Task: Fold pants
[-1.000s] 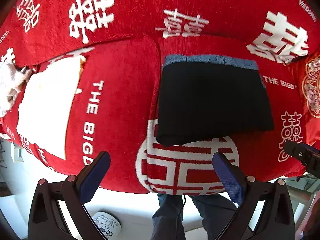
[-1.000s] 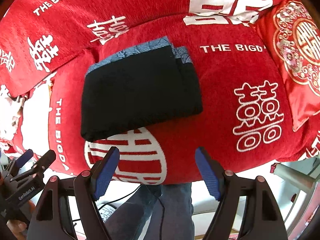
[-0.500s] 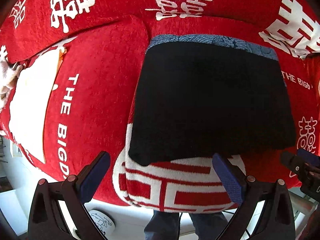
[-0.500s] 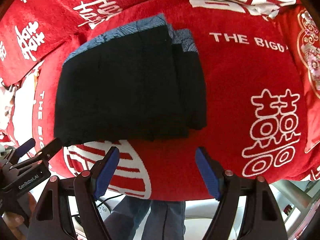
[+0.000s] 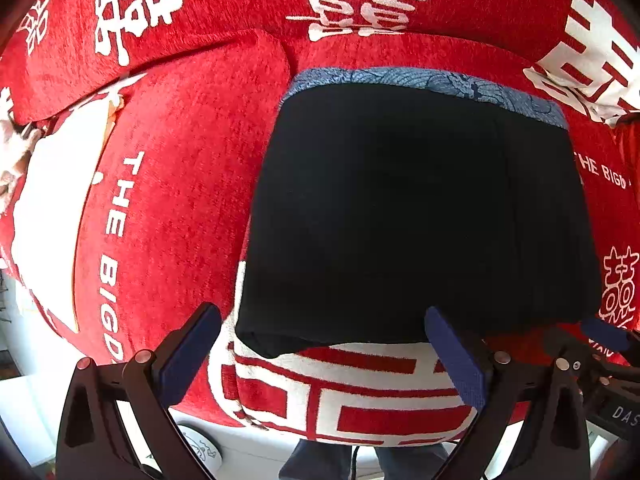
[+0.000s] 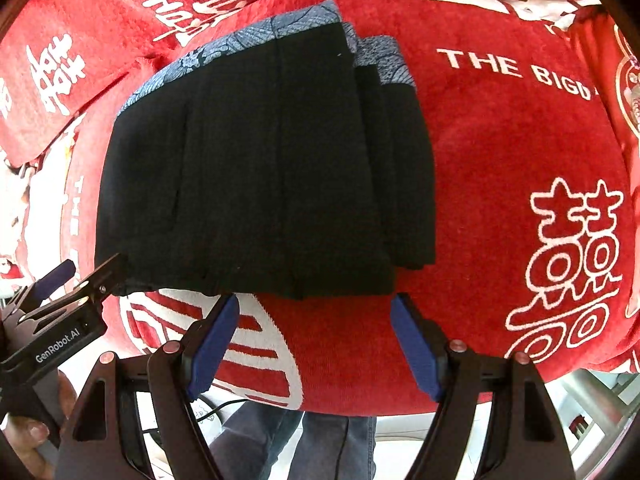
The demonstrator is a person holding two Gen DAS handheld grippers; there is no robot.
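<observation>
Just past the spread, empty left gripper (image 5: 320, 354) the folded pants (image 5: 416, 216) sit on the red sofa (image 5: 180, 168), while ahead of the open right gripper (image 6: 316, 338) they look soft and floppy, so I'd pinch that near layered edge.

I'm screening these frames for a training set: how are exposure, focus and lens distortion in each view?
Left wrist view: strong fisheye bulge, dark corners; the black pants are a near-featureless dark mass, their folds barely readable. Right wrist view: same bulge, but fold lines on the pants show better; the sofa cover lettering is sharp.
</observation>
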